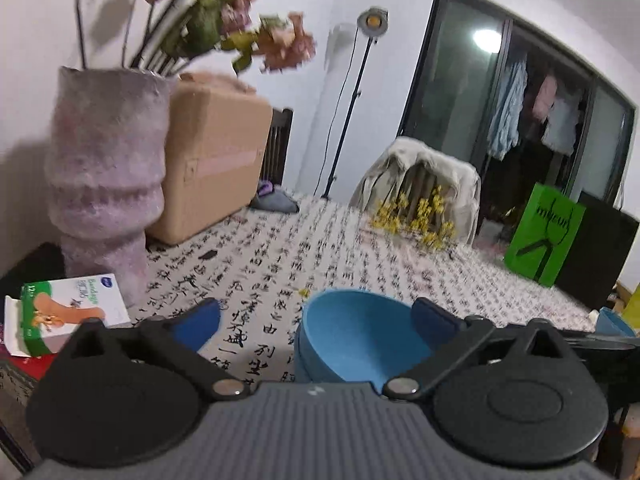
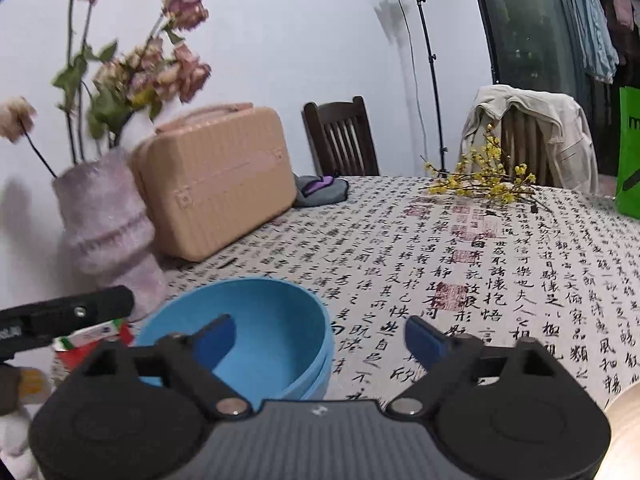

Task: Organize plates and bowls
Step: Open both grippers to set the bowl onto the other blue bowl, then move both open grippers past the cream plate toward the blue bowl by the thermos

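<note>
Left side's crowded: fuzzy vase point(image 2: 106, 220), tan case point(image 2: 216, 184), small box point(image 1: 68, 312). Stacked blue bowls point(image 2: 256, 332) sit on the calligraphy tablecloth point(image 2: 500, 280). Left gripper point(image 1: 316, 322) and right gripper point(image 2: 318, 338) are both spread wide, holding nothing. Plenty of bare cloth to the right; yellow flowers point(image 2: 486, 182) by the far edge.

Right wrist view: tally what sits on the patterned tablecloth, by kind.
Blue bowls: 2, nested
Vase: 1
Tan case: 1
Grey pouch: 1
Yellow flower sprig: 1
Green bag: 1
Total: 7
Not counted: pale object cut off at lower right.
</note>
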Action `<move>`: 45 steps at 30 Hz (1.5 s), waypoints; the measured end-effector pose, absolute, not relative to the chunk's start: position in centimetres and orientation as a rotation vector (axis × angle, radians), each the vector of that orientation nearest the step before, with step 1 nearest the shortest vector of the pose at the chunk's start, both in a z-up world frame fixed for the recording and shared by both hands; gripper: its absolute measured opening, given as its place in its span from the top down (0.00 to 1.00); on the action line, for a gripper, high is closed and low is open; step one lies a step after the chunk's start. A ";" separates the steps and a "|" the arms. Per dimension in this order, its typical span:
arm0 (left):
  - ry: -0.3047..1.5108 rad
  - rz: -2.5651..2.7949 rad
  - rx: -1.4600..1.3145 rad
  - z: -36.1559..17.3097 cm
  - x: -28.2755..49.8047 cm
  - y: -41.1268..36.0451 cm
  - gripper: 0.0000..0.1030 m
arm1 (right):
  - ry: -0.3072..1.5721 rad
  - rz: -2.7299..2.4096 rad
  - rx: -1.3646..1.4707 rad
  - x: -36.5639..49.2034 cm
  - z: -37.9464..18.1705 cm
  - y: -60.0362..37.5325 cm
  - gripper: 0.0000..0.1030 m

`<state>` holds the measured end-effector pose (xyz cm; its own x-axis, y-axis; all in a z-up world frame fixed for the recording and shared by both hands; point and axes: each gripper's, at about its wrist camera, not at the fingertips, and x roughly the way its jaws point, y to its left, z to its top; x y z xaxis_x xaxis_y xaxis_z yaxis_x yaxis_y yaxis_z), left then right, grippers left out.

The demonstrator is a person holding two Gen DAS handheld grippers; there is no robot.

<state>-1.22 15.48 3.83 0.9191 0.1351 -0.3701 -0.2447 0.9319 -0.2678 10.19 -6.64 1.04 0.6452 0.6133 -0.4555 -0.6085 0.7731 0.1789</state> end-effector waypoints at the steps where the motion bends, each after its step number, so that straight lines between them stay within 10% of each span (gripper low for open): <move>1: 0.354 0.194 -0.323 3.8 -1.6 15.6 0.00 | 0.522 0.695 0.009 9.9 1.1 -6.8 0.00; 45: 0.351 0.078 -0.302 3.1 -3.2 11.8 0.00 | 0.528 0.563 0.018 6.5 0.8 -13.2 0.00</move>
